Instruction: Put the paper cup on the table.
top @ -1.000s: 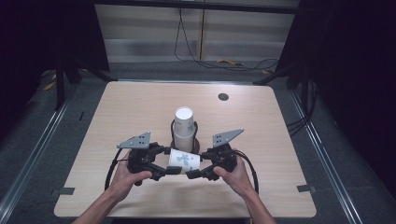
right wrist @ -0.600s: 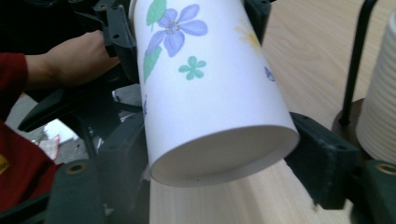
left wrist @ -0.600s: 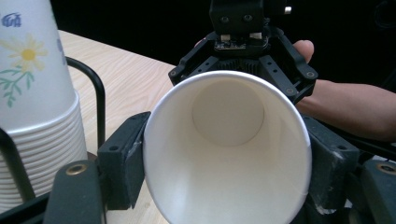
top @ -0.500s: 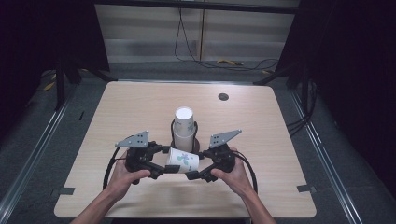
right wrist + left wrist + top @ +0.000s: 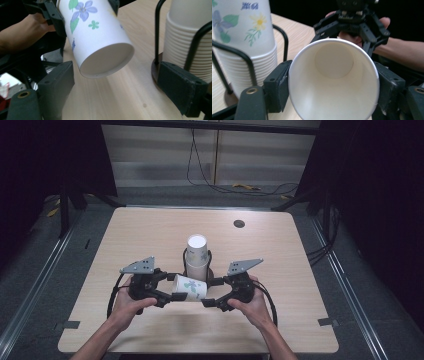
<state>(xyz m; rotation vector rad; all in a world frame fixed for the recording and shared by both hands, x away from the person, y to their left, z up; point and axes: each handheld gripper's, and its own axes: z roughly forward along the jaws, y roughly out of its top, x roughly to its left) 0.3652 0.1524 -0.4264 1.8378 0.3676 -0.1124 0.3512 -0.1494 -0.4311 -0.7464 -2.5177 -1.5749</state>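
A flower-printed paper cup lies on its side just above the table, in front of a stack of the same cups standing in a black wire holder. My left gripper is shut on the cup's rim; in the left gripper view its open mouth faces the camera between both jaws. My right gripper stands open at the cup's base end. In the right gripper view the base hangs between the wide-apart jaws, touching neither. The stack rises just right of that gripper.
The wooden table has a small dark round grommet at the back right. Dark floor and metal rails surround it, with cables on the floor behind. The wire holder's base sits close to my left jaw.
My left gripper has drifted a little to the left with the cup. The right hand has hardly moved.
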